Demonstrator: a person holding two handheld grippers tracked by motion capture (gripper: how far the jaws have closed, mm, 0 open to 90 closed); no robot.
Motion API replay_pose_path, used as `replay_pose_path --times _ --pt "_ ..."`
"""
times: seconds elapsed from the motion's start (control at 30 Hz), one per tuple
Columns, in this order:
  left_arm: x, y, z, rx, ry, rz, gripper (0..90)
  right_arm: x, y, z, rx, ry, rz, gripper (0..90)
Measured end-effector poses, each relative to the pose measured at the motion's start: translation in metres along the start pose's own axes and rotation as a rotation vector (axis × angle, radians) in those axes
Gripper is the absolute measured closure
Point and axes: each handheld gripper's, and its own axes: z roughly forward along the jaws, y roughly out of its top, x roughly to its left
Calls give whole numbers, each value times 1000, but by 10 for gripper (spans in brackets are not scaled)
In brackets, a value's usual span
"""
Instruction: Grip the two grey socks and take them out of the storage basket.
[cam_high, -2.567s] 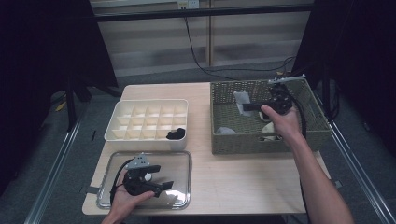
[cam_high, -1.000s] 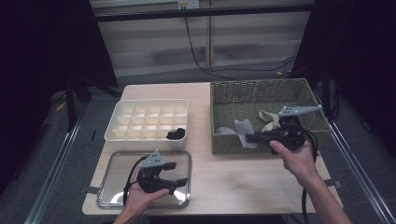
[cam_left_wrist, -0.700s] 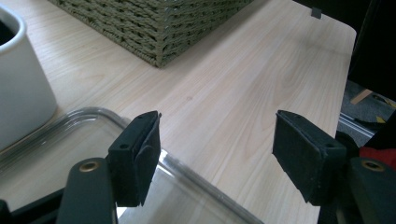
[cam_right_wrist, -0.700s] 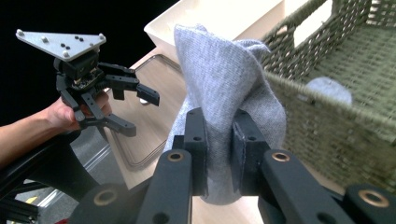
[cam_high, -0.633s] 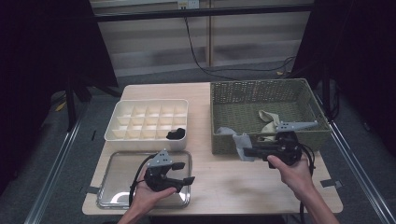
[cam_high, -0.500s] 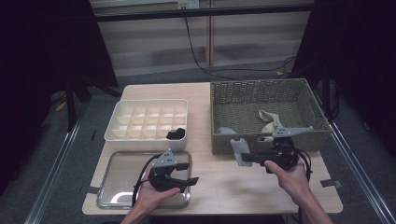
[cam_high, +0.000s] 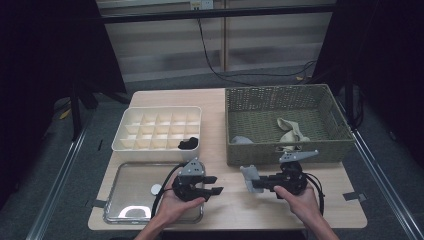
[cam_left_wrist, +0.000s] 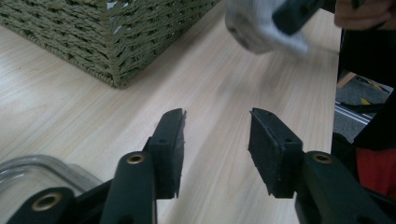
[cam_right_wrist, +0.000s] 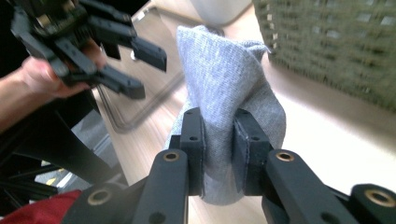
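My right gripper (cam_high: 259, 184) is shut on a grey sock (cam_high: 248, 176) and holds it low over the wooden table, in front of the wicker basket (cam_high: 280, 90). In the right gripper view the sock (cam_right_wrist: 219, 70) bunches up between the pads of that gripper (cam_right_wrist: 218, 154). My left gripper (cam_high: 216, 184) points toward the sock from the left, a short gap away. Its jaws have just been closing and still stand apart with nothing between them (cam_left_wrist: 217, 149). The sock (cam_left_wrist: 259, 28) hangs blurred ahead of them.
A beige sock (cam_high: 290, 131) and another grey sock (cam_high: 241, 140) lie in the basket. A white compartment box (cam_high: 150, 151) holds a black item (cam_high: 188, 144). A metal tray (cam_high: 127, 200) with a small white disc (cam_high: 156, 189) lies under my left hand.
The right gripper lifted the grey sock out of the basket and lowered it in front of it. The left gripper moved right off the tray toward the sock, its jaws narrowing.
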Motion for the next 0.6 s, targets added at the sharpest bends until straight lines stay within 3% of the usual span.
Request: replay_pose_path --times 0.3,0.6 --pt "-3 -5 11 27 -23 -1 601 -7 -14 19 77 -29 7 705" --pt "-5 -7 18 54 -37 4 633 -8 -17 22 98 -71 -5 680"
